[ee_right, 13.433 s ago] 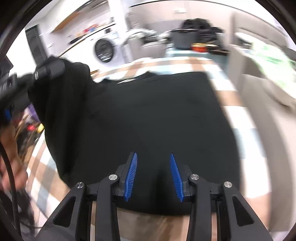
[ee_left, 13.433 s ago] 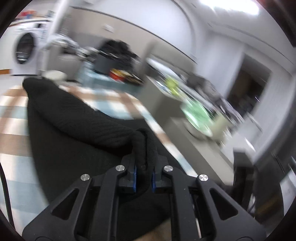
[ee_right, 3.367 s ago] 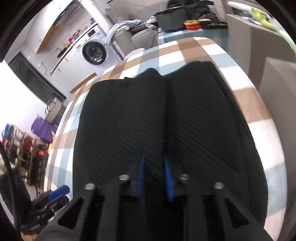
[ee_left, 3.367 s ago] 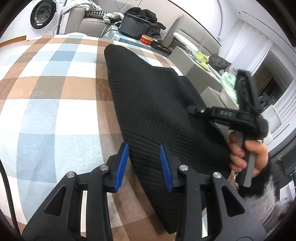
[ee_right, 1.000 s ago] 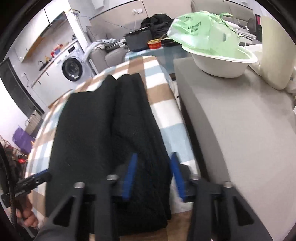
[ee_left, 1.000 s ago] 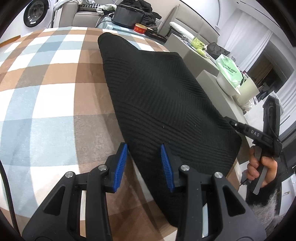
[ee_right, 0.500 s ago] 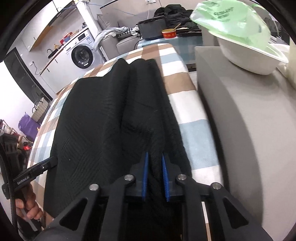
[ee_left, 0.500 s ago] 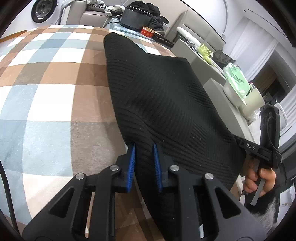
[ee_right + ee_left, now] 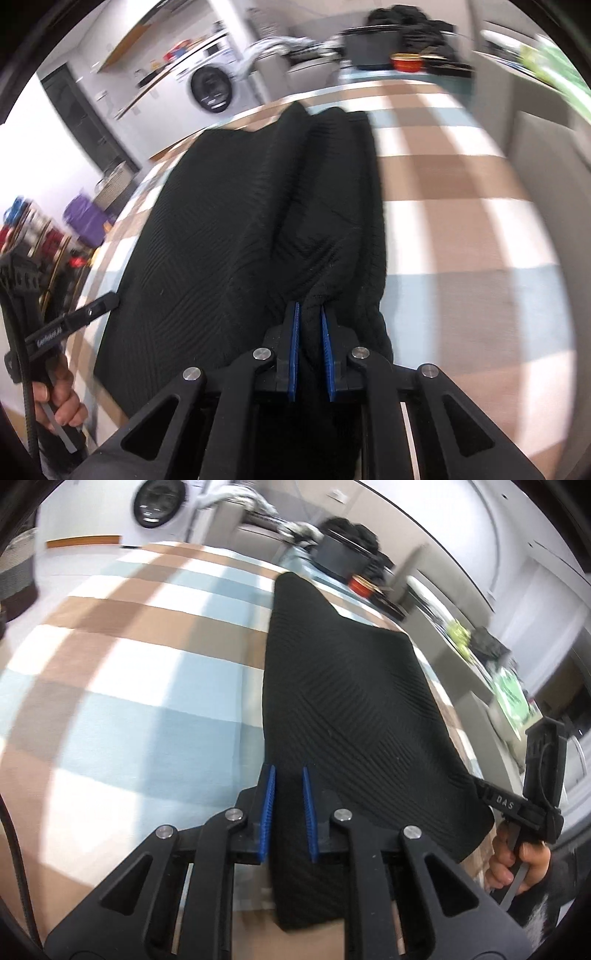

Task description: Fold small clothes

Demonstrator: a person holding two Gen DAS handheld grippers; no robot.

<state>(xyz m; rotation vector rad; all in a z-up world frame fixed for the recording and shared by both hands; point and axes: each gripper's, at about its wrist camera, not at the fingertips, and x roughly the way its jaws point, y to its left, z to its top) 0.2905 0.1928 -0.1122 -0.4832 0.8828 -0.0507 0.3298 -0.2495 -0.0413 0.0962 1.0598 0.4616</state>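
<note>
My left gripper [image 9: 288, 812] and right gripper [image 9: 310, 354] both clench the black knit sweater [image 9: 343, 686]; open checkered tabletop [image 9: 129, 672] at nine o'clock.

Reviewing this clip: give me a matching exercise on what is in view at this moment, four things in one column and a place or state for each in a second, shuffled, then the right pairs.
Things
1. black knit garment
2. left tongs
3. washing machine
4. red bowl

Places or states
A. in the background beyond the table, round door facing the room
B. lying on the checked tablecloth
C. beside a dark pot past the table's far end
D. blue pads closed on the garment's near edge

Pairs: 1-B, 2-D, 3-A, 4-C
</note>
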